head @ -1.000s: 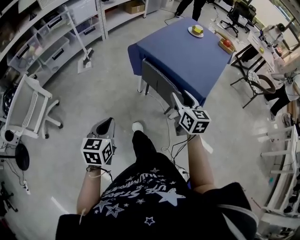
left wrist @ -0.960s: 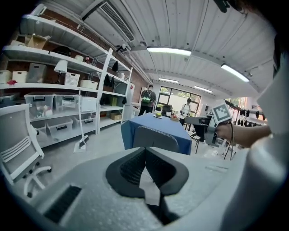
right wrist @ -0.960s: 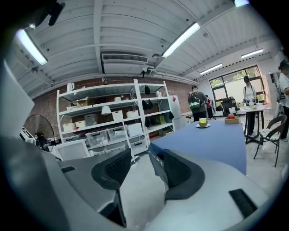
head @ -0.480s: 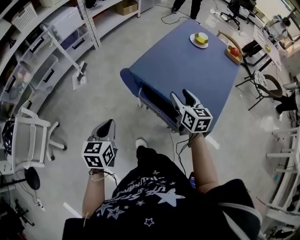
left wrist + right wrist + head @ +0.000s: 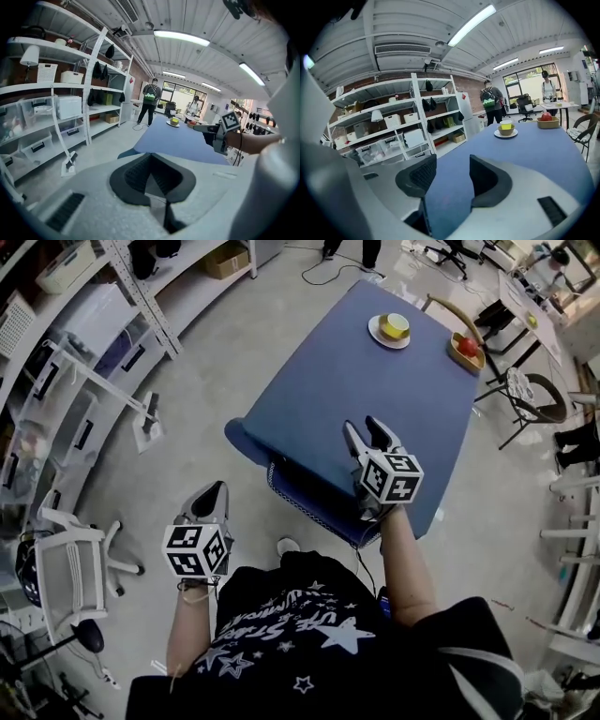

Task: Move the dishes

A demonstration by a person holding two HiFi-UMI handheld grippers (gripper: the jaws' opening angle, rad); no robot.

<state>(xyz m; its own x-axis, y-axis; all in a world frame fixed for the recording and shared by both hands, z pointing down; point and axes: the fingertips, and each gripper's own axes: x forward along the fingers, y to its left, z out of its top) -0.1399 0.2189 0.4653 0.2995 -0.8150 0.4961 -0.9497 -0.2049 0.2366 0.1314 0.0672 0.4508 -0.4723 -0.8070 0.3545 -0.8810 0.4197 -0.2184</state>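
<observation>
dishes: yellow cup [image 5: 396, 324] on white saucer [image 5: 375, 332], upper centre of head view, at far end of blue table [image 5: 375, 390]; wooden tray [image 5: 478, 360] w/ red fruit [image 5: 466, 345] just right of them, near table's far right edge; nothing held yet
right gripper [image 5: 367, 434]: mid-frame, over near part of table; jaws apart, have just been closing a little; nothing btwn them, only cloth seen beyond; well apart from dishes
left gripper [image 5: 214, 491]: lower left of centre, over bare floor, off the table; jaws together, empty
surroundings: shelving [image 5: 112, 324] upper left; office chair [image 5: 70, 568] lower left; a person [image 5: 490, 105] stands past table's far end
stage (judged): approach only; reach to far end not yet made
risk 1: cup sits loose on saucer; a grip on the saucer rim alone, or a tilted lift, could let cup slide off
risk 2: left jaws together; if not opened before contact they'd push a dish, not take it
risk 3: tray near table edge; a nudge could send it or the fruit over
risk 4: long reach across table; low jaws may snag cloth and drag dishes
risk 5: person near far end; a fast swing could clip them
</observation>
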